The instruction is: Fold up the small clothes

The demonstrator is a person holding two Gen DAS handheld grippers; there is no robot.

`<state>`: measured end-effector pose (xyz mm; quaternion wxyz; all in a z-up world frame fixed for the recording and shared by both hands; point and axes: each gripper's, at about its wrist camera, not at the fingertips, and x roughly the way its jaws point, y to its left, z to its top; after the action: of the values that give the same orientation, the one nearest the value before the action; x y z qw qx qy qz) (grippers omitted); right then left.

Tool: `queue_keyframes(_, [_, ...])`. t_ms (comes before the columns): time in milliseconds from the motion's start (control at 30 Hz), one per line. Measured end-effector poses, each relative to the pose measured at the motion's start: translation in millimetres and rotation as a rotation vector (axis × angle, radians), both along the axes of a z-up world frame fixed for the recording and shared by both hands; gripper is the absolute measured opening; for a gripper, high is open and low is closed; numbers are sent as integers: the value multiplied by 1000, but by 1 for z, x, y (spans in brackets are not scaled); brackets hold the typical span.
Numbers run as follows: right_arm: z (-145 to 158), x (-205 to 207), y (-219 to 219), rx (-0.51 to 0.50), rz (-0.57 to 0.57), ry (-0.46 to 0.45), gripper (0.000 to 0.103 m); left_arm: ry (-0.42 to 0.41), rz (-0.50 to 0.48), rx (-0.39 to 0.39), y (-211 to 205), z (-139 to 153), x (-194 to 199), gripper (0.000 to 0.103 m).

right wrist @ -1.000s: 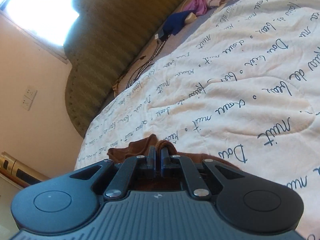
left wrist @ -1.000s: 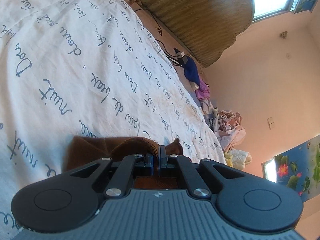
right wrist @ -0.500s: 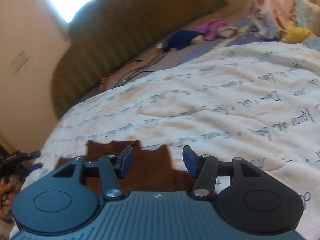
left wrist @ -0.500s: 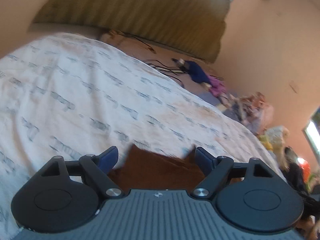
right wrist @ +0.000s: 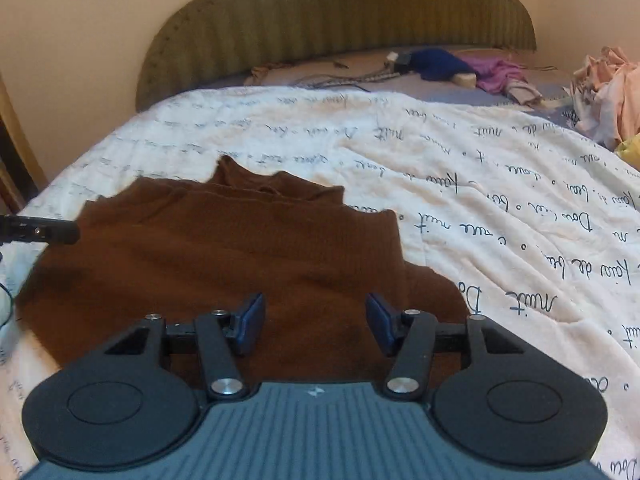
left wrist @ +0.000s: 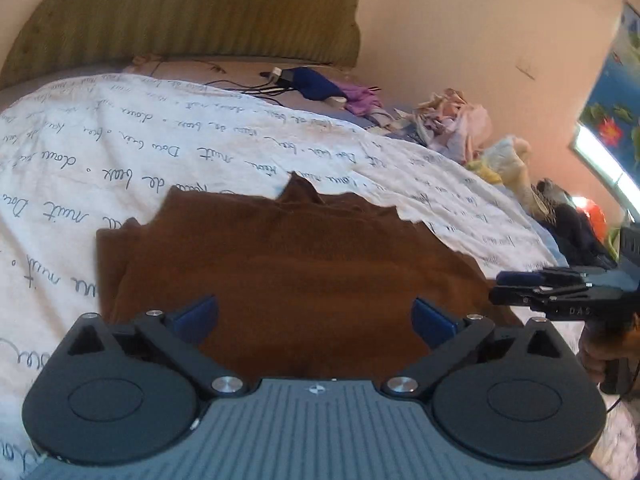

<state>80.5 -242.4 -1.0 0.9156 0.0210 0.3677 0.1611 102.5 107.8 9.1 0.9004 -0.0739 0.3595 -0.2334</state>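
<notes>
A brown knit sweater [left wrist: 288,264] lies folded flat on the white bedspread with script lettering [left wrist: 120,152]; it also shows in the right wrist view [right wrist: 240,256]. My left gripper [left wrist: 315,318] is open and empty, held just above the sweater's near edge. My right gripper [right wrist: 316,322] is open and empty, above the sweater's near right part. The right gripper shows side-on at the right edge of the left wrist view [left wrist: 532,282]. The left gripper's tip shows at the left edge of the right wrist view [right wrist: 44,230].
An olive padded headboard [right wrist: 340,12] stands behind the bed. A blue garment [right wrist: 436,64], a purple garment [right wrist: 500,74] and cables lie near it. A heap of pale clothes [left wrist: 456,124] sits at the bed's right side, with dark items beyond.
Both grippers were shut on the sweater a second ago. They have opened, let it go and pulled back and up; the sweater now lies flat.
</notes>
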Motion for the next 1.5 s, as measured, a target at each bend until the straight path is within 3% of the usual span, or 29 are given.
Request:
queue_keyframes(133, [-24,-40,18,-52,42,26,55,118,97,189,-7,-43,-16,103])
queue_keyframes(200, [-56,-47,20,-173,1,61,55,46,119,244,-5,-56,-23,103])
queue_keyframes(233, [-61,-54,14,-151,10,13,55,41,126,266,-8,-57,-27,103])
queue_keyframes(333, [-47,-61,3,-51,-66,47,55,39,166,310,-19,-51,-33,103])
queue_keyframes(400, [-34,-68,9,-52,-98,20,58,41,185,306,-19,-48,-36,103])
queue_keyframes(500, [-30,-81,15,-1,-145,-43,93,44,220,290,-17,-52,-39,103])
queue_keyframes(533, [-37,-82,16,15,-153,-37,96,41,225,292,-17,-53,-40,103])
queue_keyframes(600, [-62,-74,20,-63,-190,46,96,27,234,297,-19,-55,-44,103])
queue_keyframes(700, [-71,-87,28,-148,-197,-9,96,18,242,302,-21,-55,-47,103])
queue_keyframes(867, [-52,-90,17,-30,-287,-30,96,-6,250,306,-22,-59,-50,103])
queue_keyframes(1033, [-44,-70,22,-5,-341,-65,96,-14,253,307,-23,-60,-51,103])
queue_keyframes(1100, [-53,-62,27,-57,-354,-58,96,-20,245,310,-23,-60,-52,103])
queue_keyframes(1167, [-73,-52,34,-220,-361,-3,98,-27,224,311,-20,-61,-53,103])
queue_keyframes(1200, [-77,-59,30,-214,-348,-48,103,-28,215,305,-18,-62,-55,103])
queue_keyframes(1300, [-71,-59,10,-114,-379,19,103,-32,196,316,-14,-61,-59,103])
queue_keyframes(1400, [-56,-70,8,-98,-396,-17,103,-23,200,316,-11,-58,-63,103])
queue_keyframes(1500, [-52,-79,2,-1,-368,-33,103,-13,187,314,-3,-56,-70,103])
